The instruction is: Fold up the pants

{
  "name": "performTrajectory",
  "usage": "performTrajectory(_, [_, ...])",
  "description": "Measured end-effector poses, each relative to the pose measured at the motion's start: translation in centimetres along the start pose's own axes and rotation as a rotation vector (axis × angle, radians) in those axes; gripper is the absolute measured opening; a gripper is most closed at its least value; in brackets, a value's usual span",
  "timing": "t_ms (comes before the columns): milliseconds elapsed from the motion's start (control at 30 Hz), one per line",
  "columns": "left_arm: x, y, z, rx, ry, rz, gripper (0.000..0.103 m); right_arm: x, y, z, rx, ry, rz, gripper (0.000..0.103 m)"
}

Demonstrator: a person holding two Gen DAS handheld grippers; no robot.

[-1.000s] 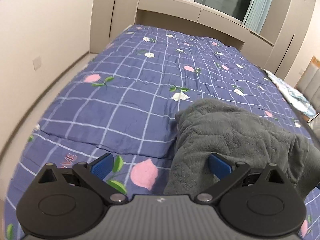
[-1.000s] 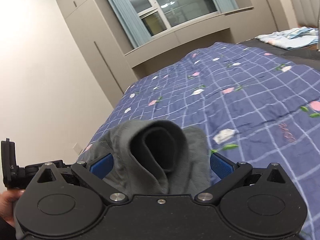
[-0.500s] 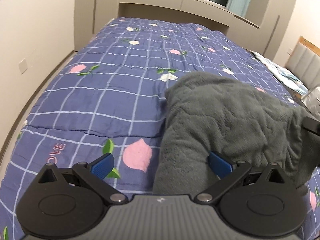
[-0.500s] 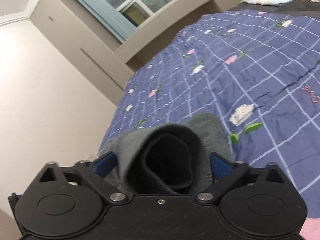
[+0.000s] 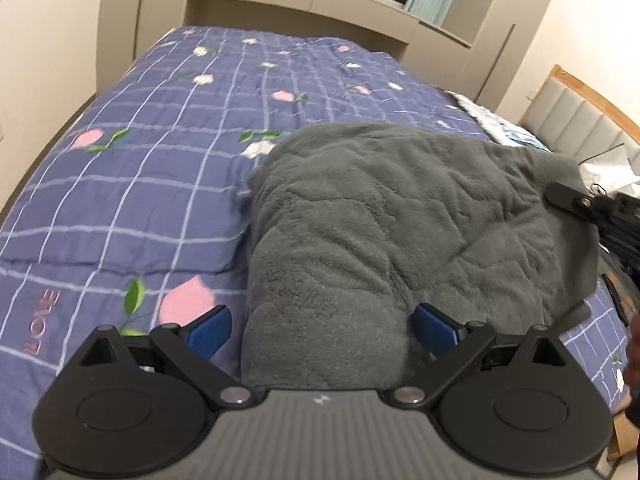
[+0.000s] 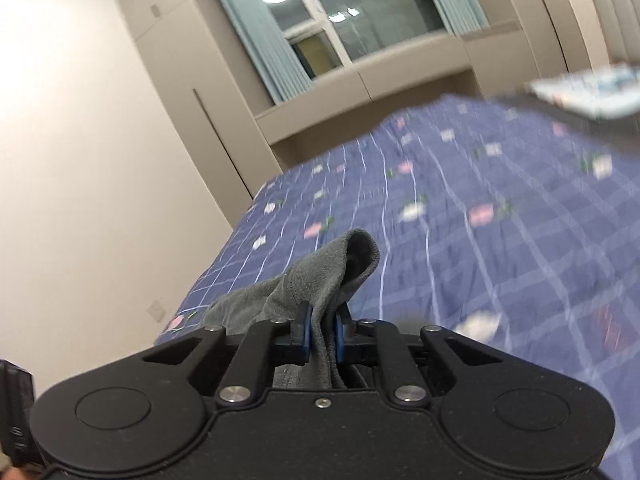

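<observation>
Grey fleece pants (image 5: 380, 220) lie bunched on the blue checked quilt (image 5: 140, 160). My left gripper (image 5: 322, 330) is open at their near end, with the fabric lying between its blue pads; the left pad (image 5: 210, 332) stands clear of the cloth. In the right wrist view my right gripper (image 6: 323, 330) has its jaws closing, and the blue pads pinch a fold of the pants (image 6: 320, 276) that sticks up past them. The right gripper (image 5: 580, 200) also shows at the pants' far right corner in the left wrist view.
The quilt (image 6: 500, 260) covers a wide bed. A beige wall and cabinets (image 6: 180, 120) run along its left side, with a window (image 6: 340, 20) beyond. A padded headboard (image 5: 580, 112) and light patterned bedding (image 5: 492, 120) lie to the right.
The right jaws went from wide apart around a rolled fold to pinched on it, and the gripper rose. The left gripper came closer, so the pants' end now lies between its jaws.
</observation>
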State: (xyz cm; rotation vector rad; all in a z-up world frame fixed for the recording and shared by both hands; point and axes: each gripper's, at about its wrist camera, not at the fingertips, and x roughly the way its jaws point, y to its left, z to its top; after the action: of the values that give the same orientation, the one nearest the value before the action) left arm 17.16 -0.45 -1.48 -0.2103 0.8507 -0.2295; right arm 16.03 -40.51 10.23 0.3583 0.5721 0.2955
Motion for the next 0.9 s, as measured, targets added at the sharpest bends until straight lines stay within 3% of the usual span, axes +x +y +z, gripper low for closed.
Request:
performTrajectory(100, [-0.5, -0.2, 0.5, -0.008, -0.022, 0.012, 0.101, 0.6, -0.5, 0.7, -0.027, 0.016, -0.032, 0.013])
performTrajectory(300, [-0.8, 1.5, 2.3, -0.049, -0.041, 0.085, 0.102, 2.1, -3.3, -2.5, 0.013, 0.083, -0.097, 0.023])
performTrajectory(433, [-0.3, 1.9, 4.6, -0.090, -0.041, 0.127, 0.102, 1.5, -2.6, -2.4, -0.021, 0.045, -0.119, 0.052])
performTrajectory(533, [0.7, 1.3, 6.6, -0.072, -0.067, 0.149, 0.102, 1.5, -1.2, -1.5, -0.105, -0.019, -0.174, 0.089])
performTrajectory(567, [1.1, 1.1, 7.2, -0.059, -0.068, 0.156, 0.102, 1.5, -0.8, -1.2, -0.132, -0.042, -0.182, 0.094])
performTrajectory(700, [2.9, -1.0, 8.7, 0.046, -0.083, 0.260, 0.102, 2.7, 1.5, -0.7, -0.269, -0.085, -0.214, 0.099])
performTrajectory(800, [4.5, -2.7, 8.4, 0.132, -0.093, 0.344, 0.102, 5.0, 3.0, -1.5, -0.420, -0.091, -0.324, 0.099])
performTrajectory(900, [5.8, -3.5, 7.6, 0.161, -0.092, 0.381, 0.103, 7.3, 2.7, -2.7, -0.481, -0.072, -0.392, 0.100])
